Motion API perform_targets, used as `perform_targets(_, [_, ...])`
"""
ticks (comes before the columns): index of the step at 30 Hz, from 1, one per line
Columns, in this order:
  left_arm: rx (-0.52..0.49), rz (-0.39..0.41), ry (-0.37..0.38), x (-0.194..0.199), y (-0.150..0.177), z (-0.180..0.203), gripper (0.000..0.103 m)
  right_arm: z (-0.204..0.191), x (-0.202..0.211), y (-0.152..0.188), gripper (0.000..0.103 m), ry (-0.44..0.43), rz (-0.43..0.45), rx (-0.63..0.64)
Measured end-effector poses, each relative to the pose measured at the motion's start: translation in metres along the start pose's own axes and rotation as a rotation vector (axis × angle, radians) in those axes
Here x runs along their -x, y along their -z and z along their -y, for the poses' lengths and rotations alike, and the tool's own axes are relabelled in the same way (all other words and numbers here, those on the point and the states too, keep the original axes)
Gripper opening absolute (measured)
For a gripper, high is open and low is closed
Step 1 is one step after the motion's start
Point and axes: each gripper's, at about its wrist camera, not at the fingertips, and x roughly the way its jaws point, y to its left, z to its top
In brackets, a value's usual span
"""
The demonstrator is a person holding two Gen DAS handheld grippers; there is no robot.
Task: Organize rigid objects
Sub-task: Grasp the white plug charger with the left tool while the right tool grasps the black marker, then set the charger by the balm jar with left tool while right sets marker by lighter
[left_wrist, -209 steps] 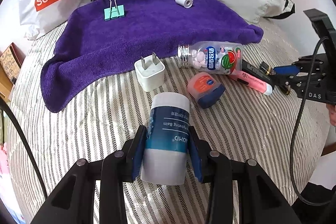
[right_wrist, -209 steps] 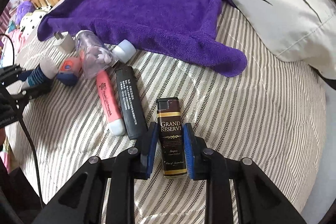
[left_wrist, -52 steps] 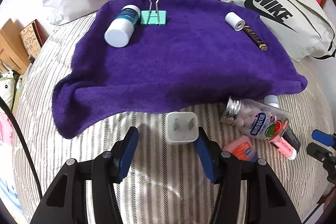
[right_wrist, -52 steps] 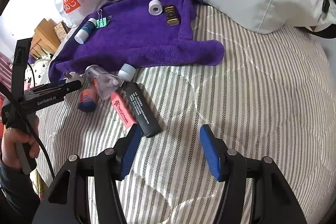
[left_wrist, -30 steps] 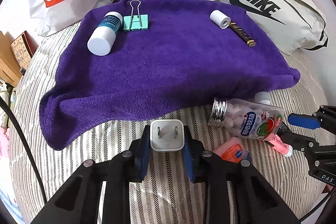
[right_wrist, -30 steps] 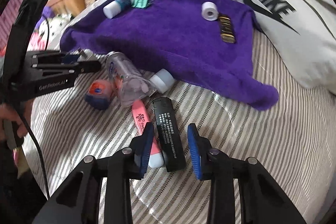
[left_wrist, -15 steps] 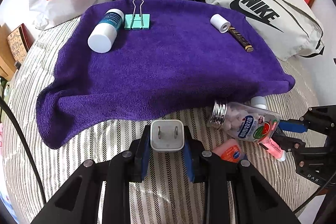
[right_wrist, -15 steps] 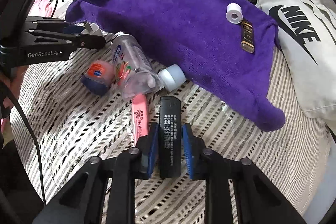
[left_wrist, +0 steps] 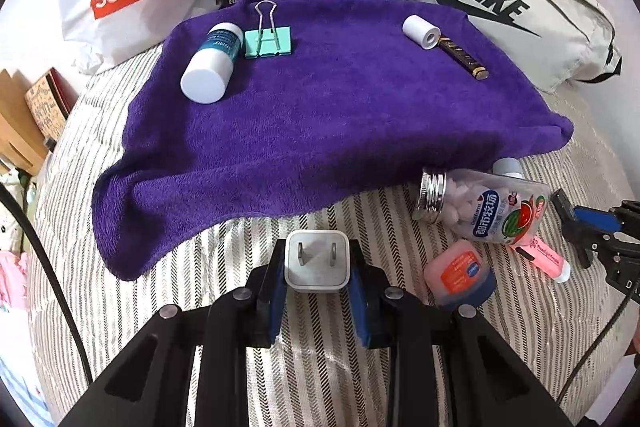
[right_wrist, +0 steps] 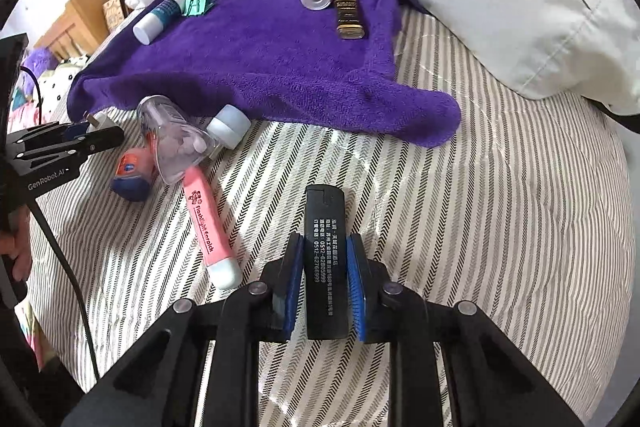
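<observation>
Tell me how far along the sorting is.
Done: balm tube, binder clip, paper roll and lighter lie on the towel. In hand: left gripper holds the charger, right gripper the black case. Left: candy bottle, pink marker, orange tin.

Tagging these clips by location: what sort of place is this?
Probably a bedroom: the items lie on a striped quilted bed with a purple towel, and a wooden bed frame and soft toys sit beside it.

Nine small items, four on the towel and five off it.
On the one purple towel (left_wrist: 312,115): one balm bottle (left_wrist: 210,65), one binder clip (left_wrist: 267,41), one paper roll (left_wrist: 420,31), one lighter (left_wrist: 464,58). Off it: one charger plug (left_wrist: 317,264), one candy bottle (left_wrist: 480,207), one round tin (left_wrist: 460,273), one pink highlighter (right_wrist: 210,227), one black bar (right_wrist: 325,263).
</observation>
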Motion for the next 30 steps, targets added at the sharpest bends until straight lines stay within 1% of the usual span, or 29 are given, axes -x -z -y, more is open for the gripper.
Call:
perform_targets(3, [0.009, 0.015, 0.005, -0.002, -0.002, 0.0, 0.027, -0.005, 0.0, 0.003, 0.022, 0.037, 0.008, 0.019])
perform_targets(6, [0.005, 0.03, 0.016, -0.001, -0.001, 0.0, 0.026, -0.006, 0.001, 0.008, 0.022, 0.047, 0.019, 0.018])
perform_targets(7, [0.01, 0.03, 0.03, -0.001, -0.001, -0.002, 0.026, -0.005, 0.002, 0.008, 0.022, 0.046, 0.02, 0.018])
perform_targets(10, [0.077, 0.021, 0.155, 0.005, 0.003, -0.016, 0.026, -0.001, 0.004, 0.008, 0.022, 0.012, 0.008, -0.01])
perform_targets(11, [0.091, 0.025, 0.17, 0.007, 0.005, -0.019, 0.026, 0.002, 0.005, 0.008, 0.022, -0.012, -0.002, -0.022])
perform_targets(14, [0.093, 0.028, 0.173, 0.013, 0.008, -0.023, 0.026, 0.008, 0.009, 0.005, 0.022, -0.058, 0.005, -0.056])
perform_targets(18, [0.11, 0.034, 0.184, 0.019, 0.01, -0.03, 0.026, 0.014, 0.018, 0.003, 0.022, -0.061, 0.015, -0.063])
perform_targets(21, [0.123, 0.052, 0.175, 0.026, 0.009, -0.035, 0.026, 0.013, 0.026, -0.002, 0.022, -0.075, 0.028, -0.06])
perform_targets(23, [0.129, 0.06, 0.186, 0.03, 0.007, -0.038, 0.026, 0.013, 0.029, -0.006, 0.022, -0.073, 0.031, -0.053])
perform_targets(30, [0.126, 0.088, 0.173, 0.044, -0.002, -0.047, 0.026, 0.013, 0.041, -0.022, 0.022, -0.096, 0.06, -0.046])
